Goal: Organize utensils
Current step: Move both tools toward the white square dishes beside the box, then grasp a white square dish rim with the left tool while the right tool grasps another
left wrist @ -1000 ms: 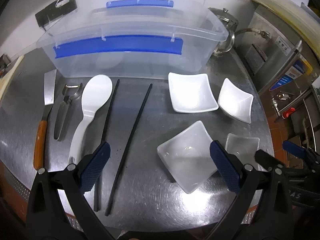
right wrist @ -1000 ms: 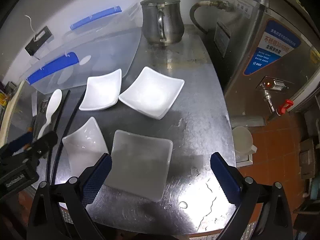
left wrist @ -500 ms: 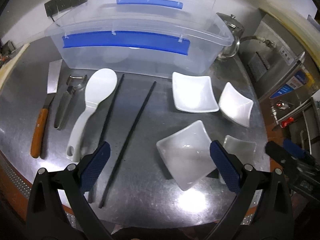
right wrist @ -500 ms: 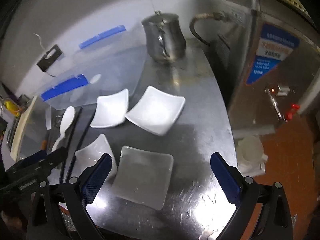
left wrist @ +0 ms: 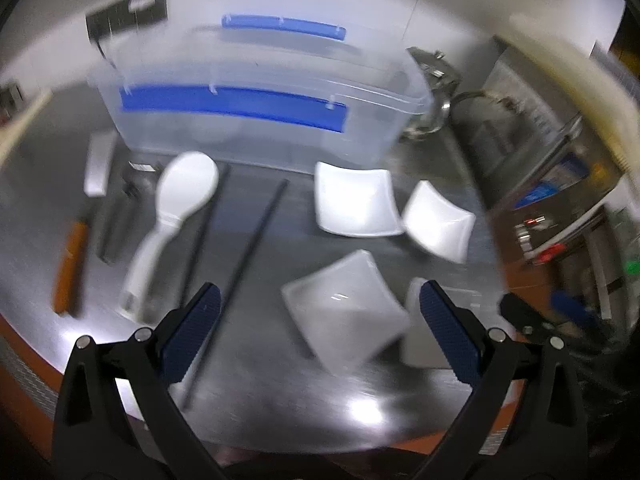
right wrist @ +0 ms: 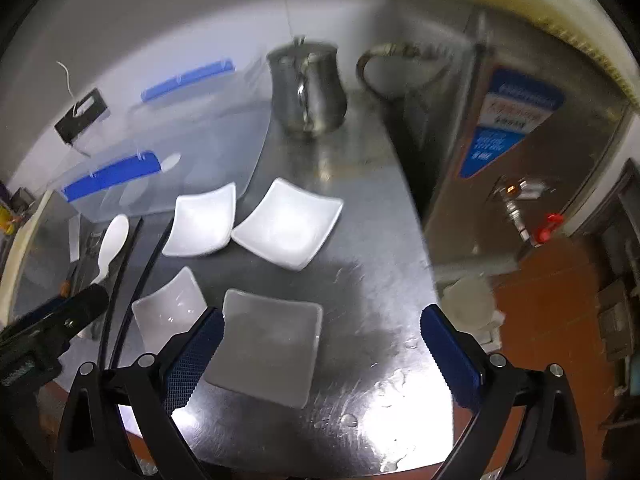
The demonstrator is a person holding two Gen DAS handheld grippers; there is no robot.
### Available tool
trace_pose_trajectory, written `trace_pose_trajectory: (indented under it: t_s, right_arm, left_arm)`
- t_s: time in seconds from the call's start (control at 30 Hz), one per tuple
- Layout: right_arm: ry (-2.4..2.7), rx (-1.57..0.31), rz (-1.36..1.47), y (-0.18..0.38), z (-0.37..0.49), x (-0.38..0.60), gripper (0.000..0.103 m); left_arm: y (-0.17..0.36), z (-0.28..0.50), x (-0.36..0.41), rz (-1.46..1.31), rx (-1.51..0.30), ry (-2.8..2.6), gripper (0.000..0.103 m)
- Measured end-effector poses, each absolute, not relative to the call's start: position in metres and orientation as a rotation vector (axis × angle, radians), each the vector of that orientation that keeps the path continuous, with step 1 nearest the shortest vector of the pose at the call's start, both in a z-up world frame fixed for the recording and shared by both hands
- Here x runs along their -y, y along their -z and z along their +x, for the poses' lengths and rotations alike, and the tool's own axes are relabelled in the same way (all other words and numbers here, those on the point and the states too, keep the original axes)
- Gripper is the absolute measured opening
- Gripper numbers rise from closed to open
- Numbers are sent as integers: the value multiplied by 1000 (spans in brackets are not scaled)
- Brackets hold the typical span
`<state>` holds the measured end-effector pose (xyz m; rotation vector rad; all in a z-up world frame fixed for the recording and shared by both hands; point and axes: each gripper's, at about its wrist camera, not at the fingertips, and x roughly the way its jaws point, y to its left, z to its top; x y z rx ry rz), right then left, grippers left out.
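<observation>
My white rice paddle (left wrist: 182, 208), two black chopsticks (left wrist: 256, 236), peeler and orange-handled scraper (left wrist: 70, 268) lie on the steel table (left wrist: 260, 400) in front of the clear bin (left wrist: 256, 120), four square dishes beside them. Both my grippers, left (left wrist: 320, 336) and right (right wrist: 320, 356), hover wide open and empty. Only the right view shows the steel kettle (right wrist: 306, 88) fully, plus the water boiler (right wrist: 516, 136).

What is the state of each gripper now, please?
Left gripper: open, holding nothing, above the metal table.
Right gripper: open, holding nothing, above a square dish.
</observation>
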<state>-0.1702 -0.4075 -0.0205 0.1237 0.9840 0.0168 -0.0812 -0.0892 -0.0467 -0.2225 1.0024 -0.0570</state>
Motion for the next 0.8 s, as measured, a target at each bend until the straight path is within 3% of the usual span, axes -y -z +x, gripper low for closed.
trace_pose_trajectory:
  t_s: [0.4, 0.8]
  right_arm:
    - [-65, -902, 127, -4, -197, 392, 98]
    - [-189, -948, 96, -7, -197, 375, 98]
  left_arm:
    - [29, -88, 95, -167, -947, 31, 96]
    - [18, -82, 99, -105, -928, -11, 96]
